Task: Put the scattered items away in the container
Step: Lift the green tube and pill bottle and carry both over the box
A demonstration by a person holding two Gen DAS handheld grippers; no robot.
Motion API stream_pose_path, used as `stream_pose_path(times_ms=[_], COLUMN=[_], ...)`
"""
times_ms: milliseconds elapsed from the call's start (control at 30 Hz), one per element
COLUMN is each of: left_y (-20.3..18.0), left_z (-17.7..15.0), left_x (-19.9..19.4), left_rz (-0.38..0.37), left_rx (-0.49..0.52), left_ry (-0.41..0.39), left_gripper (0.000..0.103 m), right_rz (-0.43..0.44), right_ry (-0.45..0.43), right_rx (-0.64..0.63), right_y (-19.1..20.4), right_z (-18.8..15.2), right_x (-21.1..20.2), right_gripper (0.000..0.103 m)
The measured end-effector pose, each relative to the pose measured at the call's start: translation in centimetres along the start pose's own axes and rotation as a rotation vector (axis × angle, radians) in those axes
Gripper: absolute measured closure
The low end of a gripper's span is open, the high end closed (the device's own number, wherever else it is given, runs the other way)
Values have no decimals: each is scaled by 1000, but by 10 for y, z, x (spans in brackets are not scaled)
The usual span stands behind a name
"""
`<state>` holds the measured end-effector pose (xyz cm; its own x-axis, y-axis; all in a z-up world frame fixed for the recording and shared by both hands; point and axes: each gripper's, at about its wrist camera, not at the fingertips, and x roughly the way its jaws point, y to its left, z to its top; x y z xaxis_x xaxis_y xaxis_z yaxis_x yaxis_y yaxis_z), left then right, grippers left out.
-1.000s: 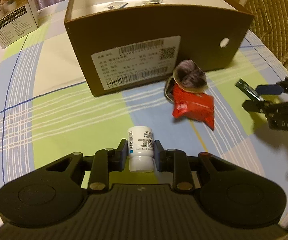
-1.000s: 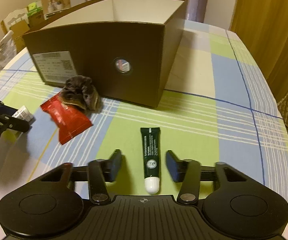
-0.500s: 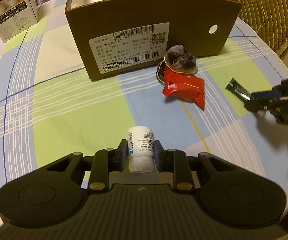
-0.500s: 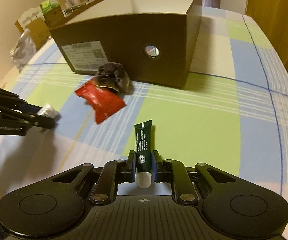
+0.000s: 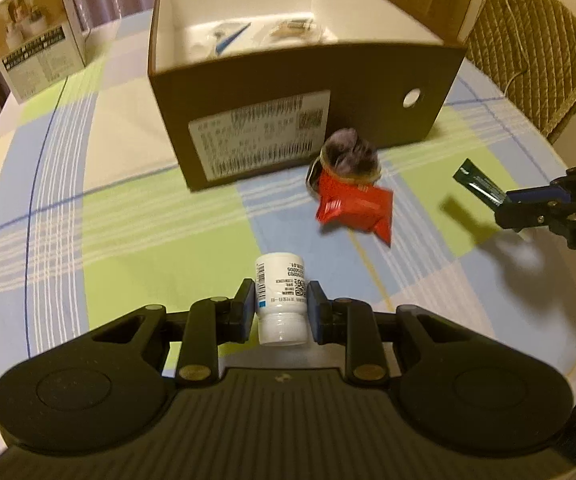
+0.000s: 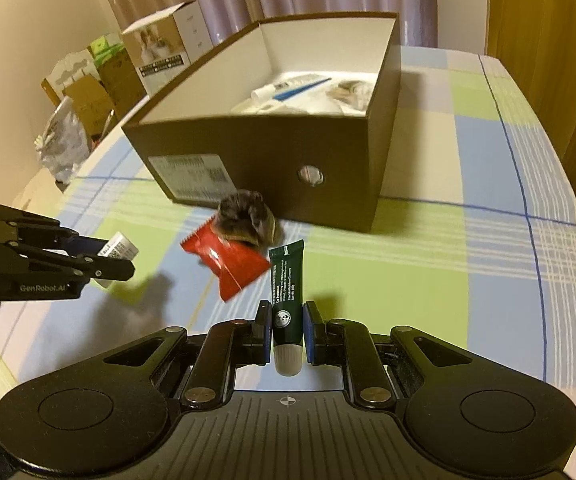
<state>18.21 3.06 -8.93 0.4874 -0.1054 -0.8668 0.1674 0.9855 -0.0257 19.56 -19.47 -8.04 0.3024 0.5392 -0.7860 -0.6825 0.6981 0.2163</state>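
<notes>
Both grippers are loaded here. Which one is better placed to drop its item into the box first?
Probably the left gripper: its white bottle points straight at the brown box. The right gripper, holding the green tube, sits off toward the box's corner.

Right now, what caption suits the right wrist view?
Right hand-held gripper grips a green tube before the open brown box.

Scrunchie (image 5: 350, 155) on packet (image 5: 356, 208) before box (image 5: 288, 120), small carton (image 5: 36, 52) behind-left, chair (image 5: 536, 48) right.
</notes>
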Motion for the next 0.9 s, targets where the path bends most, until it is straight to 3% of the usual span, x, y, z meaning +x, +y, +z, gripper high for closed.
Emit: stream_pose_path(times_ms=[600, 900], left_y=[0, 13], left_z=[68, 118], left_x=[-46, -43], left_rz=[-30, -27], left_rx=[29, 67], left_ry=[-190, -244], left_gripper=[81, 81], right_rz=[114, 87], right_ry=[-147, -191], right_rx=[16, 8], right_y=[-4, -12], right_z=[70, 121], right_x=[-26, -9], right_gripper=[85, 85])
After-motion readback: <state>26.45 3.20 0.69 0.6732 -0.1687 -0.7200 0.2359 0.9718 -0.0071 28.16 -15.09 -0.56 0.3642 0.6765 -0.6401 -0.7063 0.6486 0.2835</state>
